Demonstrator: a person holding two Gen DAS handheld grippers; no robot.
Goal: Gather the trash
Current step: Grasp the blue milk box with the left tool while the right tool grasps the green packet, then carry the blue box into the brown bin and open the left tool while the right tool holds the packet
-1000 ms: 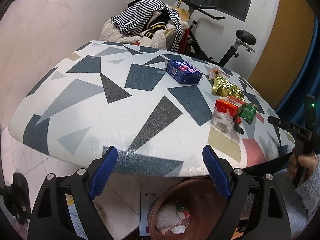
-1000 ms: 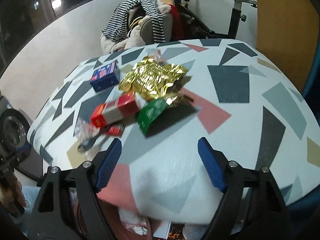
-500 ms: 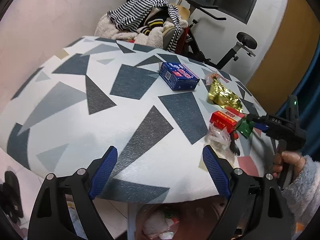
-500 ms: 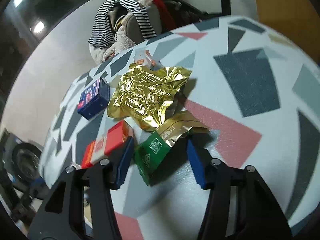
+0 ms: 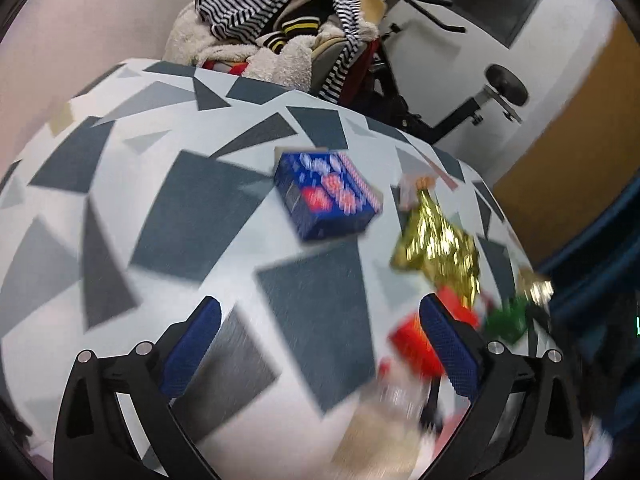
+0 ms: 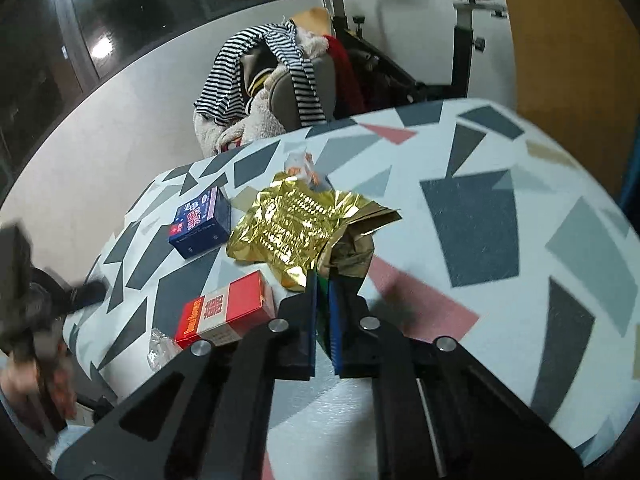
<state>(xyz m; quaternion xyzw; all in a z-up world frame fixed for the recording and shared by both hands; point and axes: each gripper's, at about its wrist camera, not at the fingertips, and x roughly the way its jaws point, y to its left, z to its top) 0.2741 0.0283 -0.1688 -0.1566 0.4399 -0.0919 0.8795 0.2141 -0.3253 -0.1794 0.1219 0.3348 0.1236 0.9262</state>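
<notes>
Trash lies on a table with a geometric cloth [image 6: 480, 220]. My right gripper [image 6: 323, 292] is shut on a green and gold wrapper [image 6: 352, 252], whose green part is pinched between the blue pads. Beside it lie a crumpled gold foil bag [image 6: 292, 224], a red box [image 6: 224, 312], a blue box [image 6: 200, 222] and clear plastic [image 6: 160, 346]. In the blurred left wrist view, my left gripper [image 5: 320, 344] is open and empty over the cloth [image 5: 192, 208], with the blue box [image 5: 326, 196], gold foil [image 5: 436, 244], red box [image 5: 416, 340] and green wrapper [image 5: 506, 320] ahead to its right.
A chair heaped with striped and fleecy clothes [image 6: 272, 92] stands behind the table, with an exercise bike [image 6: 460, 40] beside it. An orange wall panel [image 6: 568, 60] is at the right. A small orange and clear wrapper [image 6: 302, 164] lies past the gold foil.
My right gripper moved onto the green wrapper and closed on it. My left gripper swung forward over the table toward the trash, and the bin below dropped out of view.
</notes>
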